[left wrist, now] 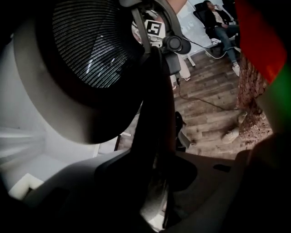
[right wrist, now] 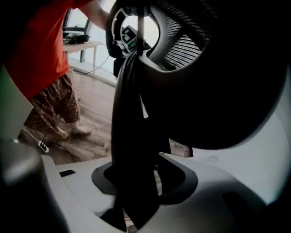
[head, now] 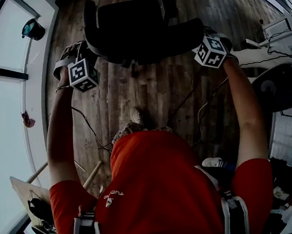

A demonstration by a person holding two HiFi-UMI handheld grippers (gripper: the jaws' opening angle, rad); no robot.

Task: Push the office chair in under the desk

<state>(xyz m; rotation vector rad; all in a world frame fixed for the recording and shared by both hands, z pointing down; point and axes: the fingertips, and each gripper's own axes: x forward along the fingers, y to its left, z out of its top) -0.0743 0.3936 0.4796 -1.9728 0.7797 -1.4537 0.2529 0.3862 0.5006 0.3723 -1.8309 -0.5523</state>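
The black office chair (head: 142, 27) stands on the wooden floor in front of me, its back toward me. My left gripper (head: 88, 53) is at the left edge of the backrest and my right gripper (head: 201, 35) at the right edge. In the left gripper view the dark backrest frame (left wrist: 154, 104) runs down between the jaws of the left gripper (left wrist: 157, 200), which grips it. In the right gripper view the black frame (right wrist: 129, 118) fills the gap in the right gripper (right wrist: 136, 200). The mesh back (right wrist: 182, 41) looms beside it.
A white surface (head: 8, 127) runs along the left with a dark cup-like thing (head: 33, 29) on it. Cables (head: 201, 108) trail over the floor by my feet. A dark round object (head: 277, 88) and desk clutter sit at the right. A person (left wrist: 218, 20) sits far off.
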